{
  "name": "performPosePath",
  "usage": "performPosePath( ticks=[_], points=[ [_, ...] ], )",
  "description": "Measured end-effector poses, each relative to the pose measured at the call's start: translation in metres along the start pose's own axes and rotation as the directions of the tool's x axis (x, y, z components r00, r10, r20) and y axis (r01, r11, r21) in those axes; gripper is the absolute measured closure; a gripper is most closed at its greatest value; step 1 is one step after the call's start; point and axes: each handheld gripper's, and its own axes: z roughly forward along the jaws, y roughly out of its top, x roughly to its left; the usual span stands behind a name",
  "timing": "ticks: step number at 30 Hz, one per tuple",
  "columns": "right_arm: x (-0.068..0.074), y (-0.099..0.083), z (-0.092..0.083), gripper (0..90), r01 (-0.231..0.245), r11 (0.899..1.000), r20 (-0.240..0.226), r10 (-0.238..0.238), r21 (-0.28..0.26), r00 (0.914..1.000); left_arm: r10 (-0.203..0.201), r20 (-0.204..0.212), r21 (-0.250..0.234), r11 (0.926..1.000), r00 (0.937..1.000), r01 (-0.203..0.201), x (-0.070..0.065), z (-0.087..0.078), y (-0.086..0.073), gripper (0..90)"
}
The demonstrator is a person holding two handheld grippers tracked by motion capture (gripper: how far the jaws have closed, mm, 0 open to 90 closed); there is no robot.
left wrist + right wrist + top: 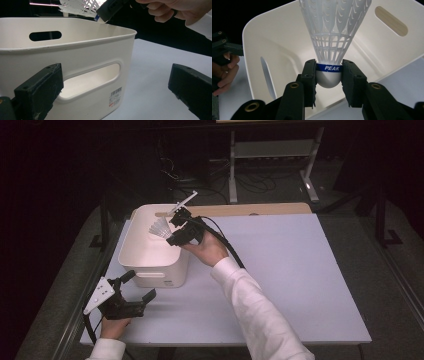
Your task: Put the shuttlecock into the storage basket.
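Right tongs (329, 75) clamp a white plastic shuttlecock (332, 37) by its blue-banded cork; left tongs (112, 85) gape.

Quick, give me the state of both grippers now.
Left gripper: open, holding nothing, resting near the white bin.
Right gripper: closed on the shuttlecock at its cork, held over the white bin.

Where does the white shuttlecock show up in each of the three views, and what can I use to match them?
High view: shuttlecock over the bin's far right part, in the right gripper.
Left gripper view: top edge, its skirt above the bin rim.
Right gripper view: centre, cork clamped between the jaws.
Shared landmark: the white bin.
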Motion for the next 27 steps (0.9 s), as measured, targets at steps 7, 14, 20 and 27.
performPosePath(
  ticks=[7,14,20,27],
  points=[
    [0.006,0.001,0.012,63.8,0.03,0.999,-0.011,-0.03,0.023,0.9995,-0.009,-0.002,-0.003,1.0,1.0,0.009,0.0,0.0,0.0,0.0],
    [0.008,0.0,0.018,59.9,0.005,1.0,-0.034,-0.004,0.03,0.9994,0.001,-0.006,0.002,1.0,1.0,-0.001,0.0,-0.001,0.0,0.0],
    [0.009,-0.001,0.012,30.7,0.014,1.0,0.005,-0.014,0.026,0.9999,-0.007,-0.003,-0.002,1.0,1.0,0.007,0.0,0.0,0.0,0.0],
    [0.004,-0.003,0.001,1.6,0.07,0.998,0.039,-0.07,0.002,0.9968,-0.005,-0.004,0.008,1.0,1.0,0.005,-0.001,0.001,0.0,0.0]
  ],
)
